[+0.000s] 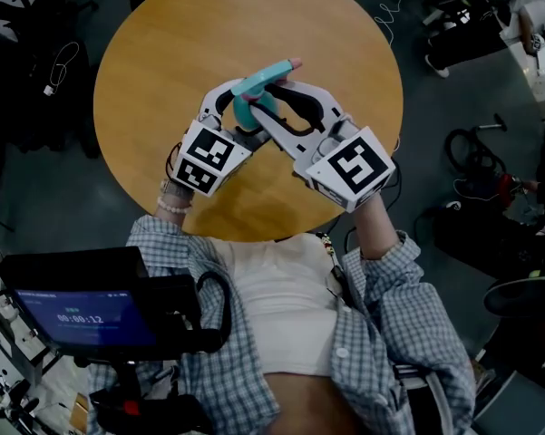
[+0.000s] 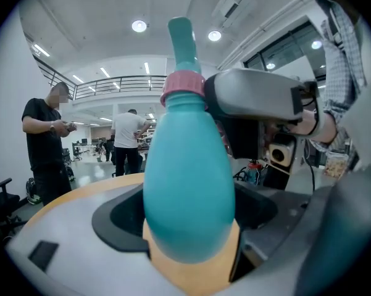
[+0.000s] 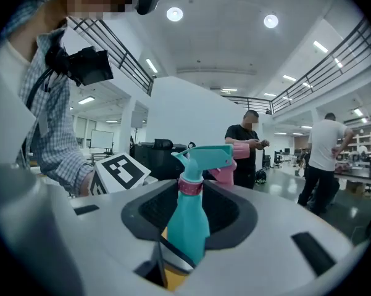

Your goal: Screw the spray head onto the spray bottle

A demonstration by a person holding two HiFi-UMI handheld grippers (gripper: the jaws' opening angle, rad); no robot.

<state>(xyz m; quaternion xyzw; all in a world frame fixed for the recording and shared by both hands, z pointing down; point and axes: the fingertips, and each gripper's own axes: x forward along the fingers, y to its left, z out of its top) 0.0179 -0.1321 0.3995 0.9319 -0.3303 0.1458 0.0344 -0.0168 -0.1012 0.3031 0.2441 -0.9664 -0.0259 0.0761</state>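
Midair, left gripper (image 1: 237, 107), right gripper (image 1: 274, 111) seemingly clamp bottle (image 2: 188, 184).

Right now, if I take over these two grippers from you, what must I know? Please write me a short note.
Left gripper: jaws shut on the body of the teal spray bottle, held above the round table.
Right gripper: jaws shut at the pink collar of the spray head.
Done: the spray head sits on the bottle's neck.
Left to do: I cannot tell whether the thread is tight. Probably turn the collar until snug, then check.
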